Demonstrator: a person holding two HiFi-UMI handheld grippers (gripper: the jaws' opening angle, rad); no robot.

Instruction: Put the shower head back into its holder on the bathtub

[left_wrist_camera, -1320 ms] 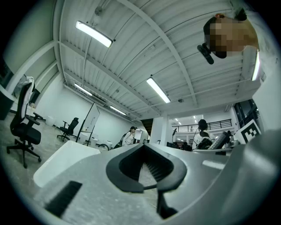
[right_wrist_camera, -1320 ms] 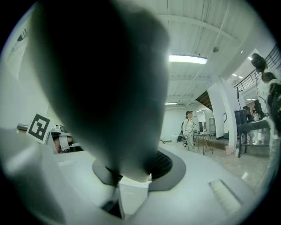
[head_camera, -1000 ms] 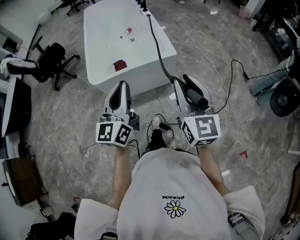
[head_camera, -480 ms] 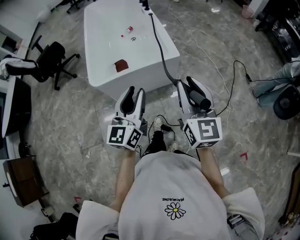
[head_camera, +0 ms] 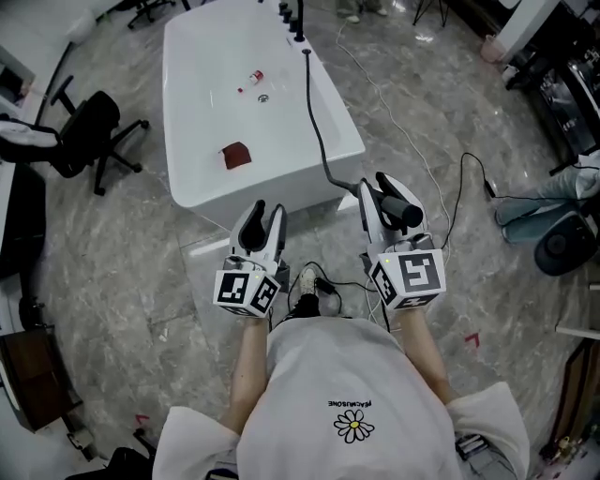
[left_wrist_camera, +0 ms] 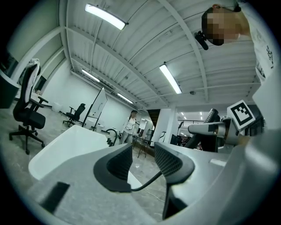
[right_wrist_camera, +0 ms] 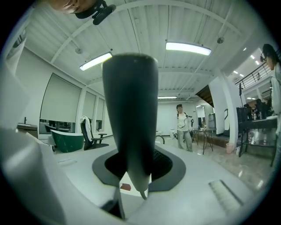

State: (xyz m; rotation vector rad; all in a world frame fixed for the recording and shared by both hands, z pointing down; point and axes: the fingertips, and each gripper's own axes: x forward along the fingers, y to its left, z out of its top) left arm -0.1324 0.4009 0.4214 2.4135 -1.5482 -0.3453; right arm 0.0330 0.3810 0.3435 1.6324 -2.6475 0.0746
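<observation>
The white bathtub (head_camera: 192,141) stands ahead of me, with its faucet and holder fittings (head_camera: 292,13) at the far end. A black hose (head_camera: 319,131) runs from there along the right rim to the dark shower head (head_camera: 399,207). My right gripper (head_camera: 384,202) is shut on that shower head, which stands upright between the jaws as a dark handle (right_wrist_camera: 130,114) in the right gripper view. My left gripper (head_camera: 262,223) hovers near the tub's near end. Its jaws are opening and hold nothing; the hose (left_wrist_camera: 147,183) shows beyond the gap of the left gripper (left_wrist_camera: 142,160).
Inside the tub lie a dark red item (head_camera: 234,155), a small bottle (head_camera: 253,77) and the drain (head_camera: 263,97). An office chair (head_camera: 89,131) stands left of the tub. Cables (head_camera: 441,164) cross the marble floor at right. A person (right_wrist_camera: 182,125) stands far off.
The left gripper's jaws went from shut to open, and it sank lower in the picture. Both grippers shifted relative to the tub's near end. The shower head stayed in the right gripper.
</observation>
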